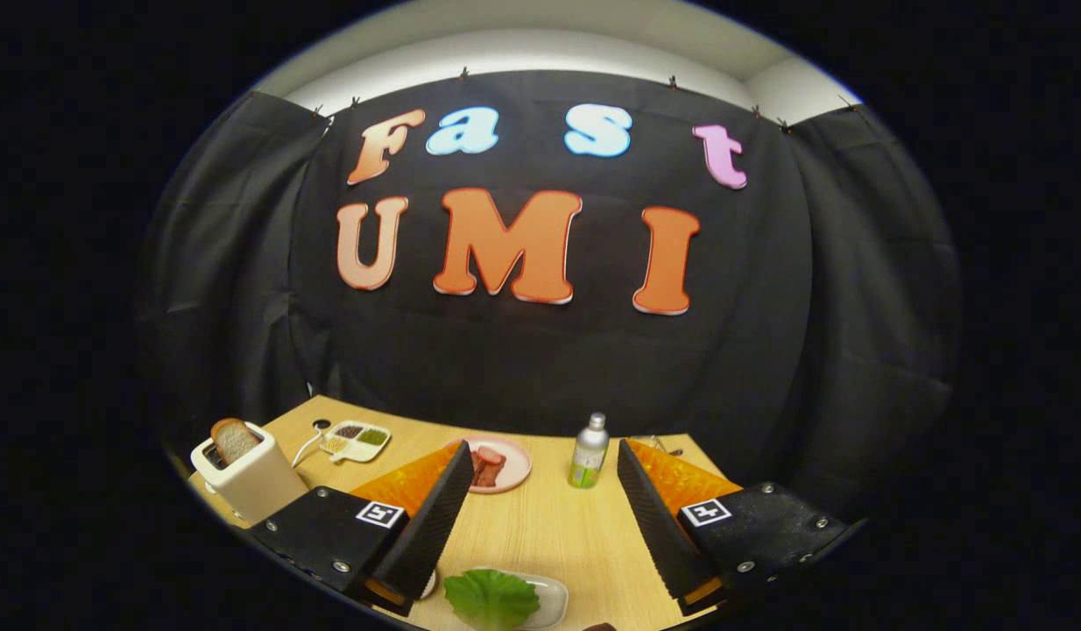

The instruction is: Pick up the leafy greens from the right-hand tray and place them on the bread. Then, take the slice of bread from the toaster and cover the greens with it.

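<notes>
Nothing is judged done; the leafy greens [491, 597] are seen lying on their tray [554, 596] between the spread, empty fingers [540, 517]; the bread slice [234, 439] is left in the toaster [247, 480].

Claw [540, 504] held above the wooden surface [549, 535], fingers spread wide apart with nothing between them but bare wood. Leafy greens [491, 598] sit on a small pale tray [554, 596] close under the claw, nearer its left finger; beyond the fingertips a pink plate [516, 464] with some reddish food, and a small bottle [589, 452]. Off past the left finger: white toaster [243, 478] with a bread slice [234, 438] sticking up, and a divided dish [356, 440] behind it.
</notes>
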{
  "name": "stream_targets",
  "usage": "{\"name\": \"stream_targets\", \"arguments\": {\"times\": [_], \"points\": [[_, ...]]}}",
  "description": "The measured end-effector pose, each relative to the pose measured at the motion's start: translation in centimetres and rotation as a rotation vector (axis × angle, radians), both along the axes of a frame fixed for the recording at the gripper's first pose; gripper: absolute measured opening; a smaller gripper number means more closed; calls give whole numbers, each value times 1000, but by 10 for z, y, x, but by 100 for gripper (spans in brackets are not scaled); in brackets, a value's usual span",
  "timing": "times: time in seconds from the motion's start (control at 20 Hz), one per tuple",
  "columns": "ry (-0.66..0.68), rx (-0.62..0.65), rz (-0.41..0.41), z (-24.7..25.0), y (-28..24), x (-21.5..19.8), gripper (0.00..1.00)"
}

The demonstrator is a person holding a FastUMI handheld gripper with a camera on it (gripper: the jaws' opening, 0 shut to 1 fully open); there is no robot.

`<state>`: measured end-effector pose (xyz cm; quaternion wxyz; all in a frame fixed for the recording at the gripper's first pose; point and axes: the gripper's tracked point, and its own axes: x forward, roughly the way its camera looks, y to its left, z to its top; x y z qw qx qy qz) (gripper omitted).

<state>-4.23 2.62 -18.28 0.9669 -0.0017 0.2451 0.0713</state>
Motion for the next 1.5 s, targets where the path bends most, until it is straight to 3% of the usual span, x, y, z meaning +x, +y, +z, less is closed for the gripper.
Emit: {"name": "stream_targets", "arguments": {"times": [0.35, 0.65, 1.2, 1.5], "points": [[405, 4, 55, -125, 11, -61, 98], [630, -23, 129, -190, 22, -104, 96], [835, -84, 221, -241, 39, -134, 86], [900, -114, 206, -256, 42, -139, 74]]}}
